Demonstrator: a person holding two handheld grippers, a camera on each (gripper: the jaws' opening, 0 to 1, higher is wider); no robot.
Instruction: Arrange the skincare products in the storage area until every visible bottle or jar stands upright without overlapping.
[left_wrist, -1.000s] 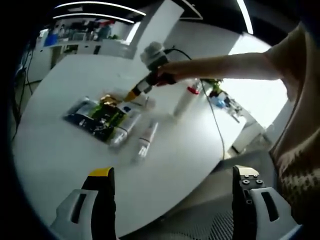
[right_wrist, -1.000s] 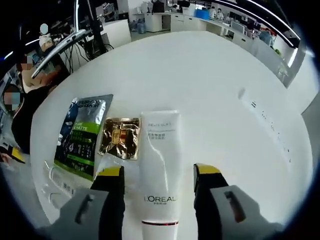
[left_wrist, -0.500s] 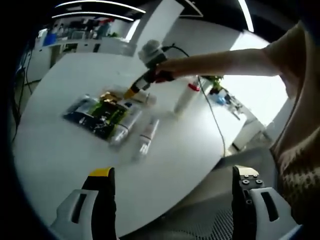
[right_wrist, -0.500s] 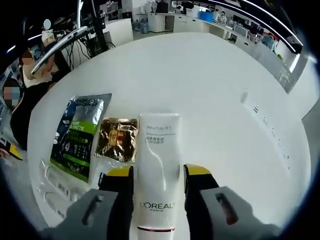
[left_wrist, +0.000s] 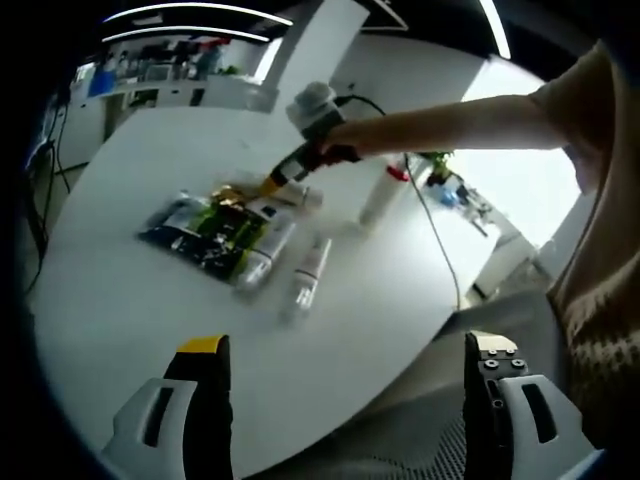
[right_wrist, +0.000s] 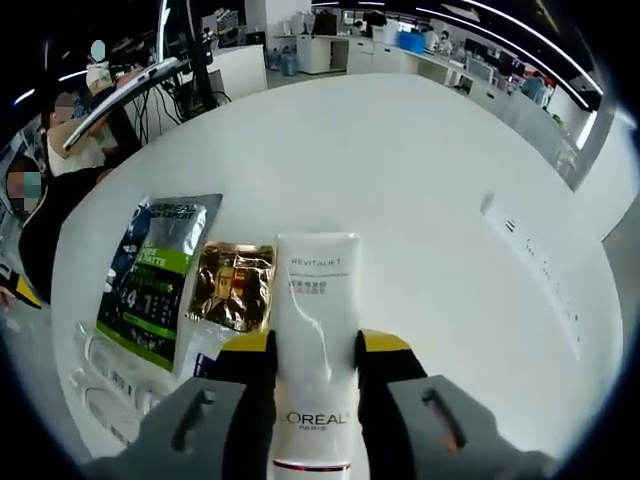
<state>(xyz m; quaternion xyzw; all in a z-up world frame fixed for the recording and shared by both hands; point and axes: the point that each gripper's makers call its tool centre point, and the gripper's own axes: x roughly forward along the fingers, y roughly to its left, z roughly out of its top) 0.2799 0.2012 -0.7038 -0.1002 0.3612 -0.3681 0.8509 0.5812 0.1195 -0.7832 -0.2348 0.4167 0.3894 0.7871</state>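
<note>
Skincare products (left_wrist: 232, 232) clustered on the white bench (left_wrist: 120, 300), at 11 o'clock in the left gripper view. Left tongs (left_wrist: 345, 400) wide apart at 6 o'clock, holding nothing. Right tongs (left_wrist: 275, 184) reaching into the cluster from 1 o'clock.

In the right gripper view, right tongs (right_wrist: 313, 350) at 6 o'clock, narrow, clamped on a white tube (right_wrist: 316, 330) lying flat. Gold sachet (right_wrist: 235, 287) touching the tube at 9 o'clock; green packet (right_wrist: 150, 275) beyond it.

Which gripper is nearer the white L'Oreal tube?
Right. The right gripper has its jaws against the white L'Oreal tube; the left gripper hangs open, well short of it.
</note>
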